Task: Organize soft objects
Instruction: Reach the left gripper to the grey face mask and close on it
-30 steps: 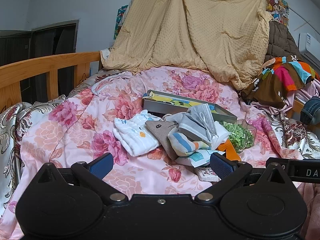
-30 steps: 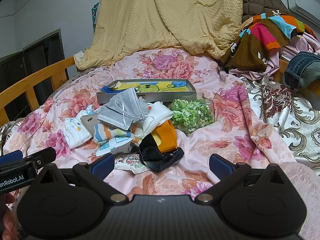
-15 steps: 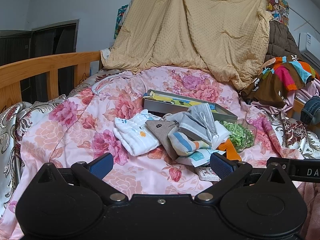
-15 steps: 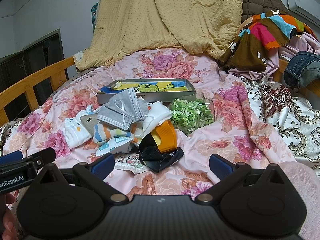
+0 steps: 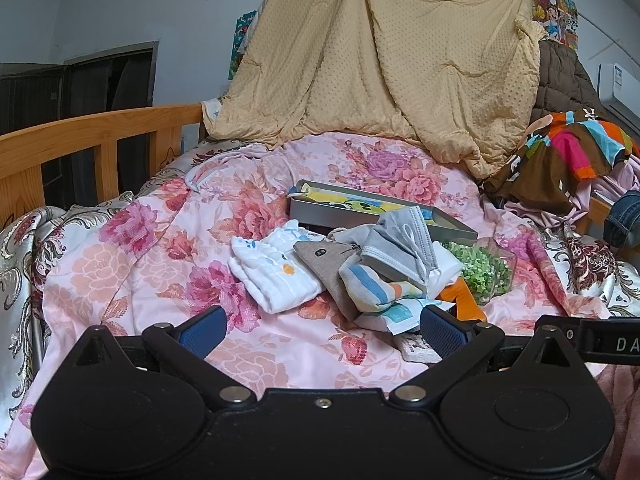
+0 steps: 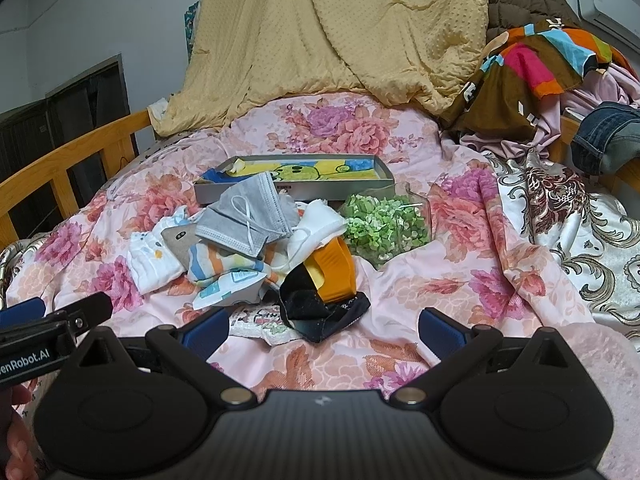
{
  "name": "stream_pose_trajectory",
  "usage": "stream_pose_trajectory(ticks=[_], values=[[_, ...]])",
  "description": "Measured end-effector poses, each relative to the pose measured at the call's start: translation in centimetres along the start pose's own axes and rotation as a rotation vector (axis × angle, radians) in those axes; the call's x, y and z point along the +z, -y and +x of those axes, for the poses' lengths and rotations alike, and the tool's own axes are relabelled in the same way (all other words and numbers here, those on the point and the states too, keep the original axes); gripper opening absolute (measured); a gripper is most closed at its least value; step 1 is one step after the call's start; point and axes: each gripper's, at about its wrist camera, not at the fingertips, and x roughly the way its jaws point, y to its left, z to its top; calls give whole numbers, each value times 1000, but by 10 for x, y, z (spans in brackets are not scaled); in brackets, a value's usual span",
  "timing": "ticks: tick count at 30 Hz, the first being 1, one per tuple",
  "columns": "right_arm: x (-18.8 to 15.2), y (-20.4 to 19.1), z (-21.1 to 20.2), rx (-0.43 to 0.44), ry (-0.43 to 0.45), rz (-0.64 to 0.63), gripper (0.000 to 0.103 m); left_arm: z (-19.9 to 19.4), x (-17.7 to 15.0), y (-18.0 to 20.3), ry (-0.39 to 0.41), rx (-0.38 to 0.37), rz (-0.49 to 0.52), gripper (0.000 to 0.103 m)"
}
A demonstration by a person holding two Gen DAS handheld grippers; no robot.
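Observation:
A heap of soft items lies mid-bed: a grey face mask [image 6: 248,216] on top, a white folded cloth [image 5: 276,272] at its left, a striped sock [image 6: 224,264], a tan pouch [image 5: 326,266], an orange and black piece [image 6: 328,280]. Behind the heap stands a grey tray [image 6: 296,190] lined with a yellow cartoon cloth. My left gripper [image 5: 322,326] hovers open short of the heap, nothing between its fingers. My right gripper [image 6: 324,326] is open too, just in front of the black piece. The left gripper's tip [image 6: 86,308] shows at the right wrist view's left edge.
A clear bag of green bits [image 6: 384,226] lies right of the heap. A wooden bed rail [image 5: 100,136] runs along the left. A tan quilt [image 5: 380,72] hangs at the back; piled clothes [image 6: 536,68] and jeans [image 6: 608,136] crowd the right side.

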Motion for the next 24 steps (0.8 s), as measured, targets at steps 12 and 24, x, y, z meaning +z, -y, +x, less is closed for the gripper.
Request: stream_pose_trajectory(ticks=[12,24], values=[[9,8,34,51,-87,27,103,11,12,-4,20,-36,54,102],[35,44,96,143,-216,90,103,80,52,19,10,-143,187,102]])
